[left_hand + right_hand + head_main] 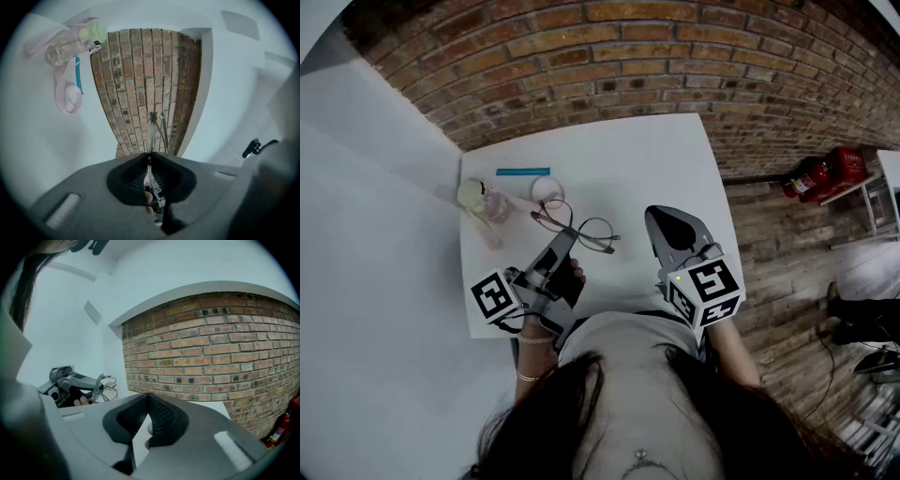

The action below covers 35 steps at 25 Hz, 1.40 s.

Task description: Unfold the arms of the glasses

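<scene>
Thin wire-rimmed glasses hang just above the white table, near its middle. My left gripper is shut on one arm of them from the near side. In the left gripper view the thin metal arm runs straight out from between the closed jaws of that gripper. My right gripper is to the right of the glasses, apart from them, shut and holding nothing. The right gripper view shows its jaws meeting, with the glasses and the left gripper off to the left.
A clear bottle with a green cap and a pink strap lies at the table's left edge. Beside it are a blue stick and a small white round thing. A brick wall stands behind the table. A red fire extinguisher lies on the floor to the right.
</scene>
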Available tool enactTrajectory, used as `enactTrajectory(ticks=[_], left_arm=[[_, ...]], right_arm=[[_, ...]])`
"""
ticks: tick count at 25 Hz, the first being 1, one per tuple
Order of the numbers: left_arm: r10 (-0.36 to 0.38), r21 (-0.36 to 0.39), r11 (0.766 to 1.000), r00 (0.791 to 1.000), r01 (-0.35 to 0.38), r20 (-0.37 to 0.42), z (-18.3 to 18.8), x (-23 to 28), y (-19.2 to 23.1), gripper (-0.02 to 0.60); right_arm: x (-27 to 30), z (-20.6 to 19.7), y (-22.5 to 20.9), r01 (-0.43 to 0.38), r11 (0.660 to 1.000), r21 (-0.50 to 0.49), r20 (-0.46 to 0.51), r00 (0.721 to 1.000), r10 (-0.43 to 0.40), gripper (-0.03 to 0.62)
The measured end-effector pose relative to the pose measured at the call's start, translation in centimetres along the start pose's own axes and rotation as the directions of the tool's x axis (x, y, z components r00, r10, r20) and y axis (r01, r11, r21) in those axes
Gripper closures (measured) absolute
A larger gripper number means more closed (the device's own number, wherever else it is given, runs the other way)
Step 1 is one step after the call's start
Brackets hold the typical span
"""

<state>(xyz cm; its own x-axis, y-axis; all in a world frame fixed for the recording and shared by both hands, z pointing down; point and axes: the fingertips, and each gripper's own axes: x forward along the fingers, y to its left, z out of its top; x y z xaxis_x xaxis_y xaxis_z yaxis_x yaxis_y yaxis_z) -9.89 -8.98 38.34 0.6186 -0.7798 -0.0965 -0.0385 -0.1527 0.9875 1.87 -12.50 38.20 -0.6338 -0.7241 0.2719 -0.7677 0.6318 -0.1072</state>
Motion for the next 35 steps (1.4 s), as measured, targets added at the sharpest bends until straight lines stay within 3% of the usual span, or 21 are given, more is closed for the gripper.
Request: enactTrajectory(ticks=[11, 26, 35], left_arm=[[0.003, 0.001, 1.000, 1.000, -0.003, -0.014, 0.0, 0.1, 0.0, 0.560], [-0.023, -0.021, 1.000, 0.999, 0.022, -0.039, 0.1, 0.1, 0.0, 0.560], [-0.037, -0.032, 0.999, 0.998, 0.036, -0.055, 0.4, 0.1, 0.0, 0.560]], right_arm=[[-0.4, 0.6, 0.4, -0.034, 0.999, 0.019, 0.034, 0.999, 0.033, 0.588], [-0.7, 1.4, 3.7, -0.194, 0.981, -0.017, 0.068, 0.978, 0.195, 0.586], [-0.8, 1.4, 6.0, -0.303, 0.952, -0.043, 0.061, 0.950, 0.305, 0.562]])
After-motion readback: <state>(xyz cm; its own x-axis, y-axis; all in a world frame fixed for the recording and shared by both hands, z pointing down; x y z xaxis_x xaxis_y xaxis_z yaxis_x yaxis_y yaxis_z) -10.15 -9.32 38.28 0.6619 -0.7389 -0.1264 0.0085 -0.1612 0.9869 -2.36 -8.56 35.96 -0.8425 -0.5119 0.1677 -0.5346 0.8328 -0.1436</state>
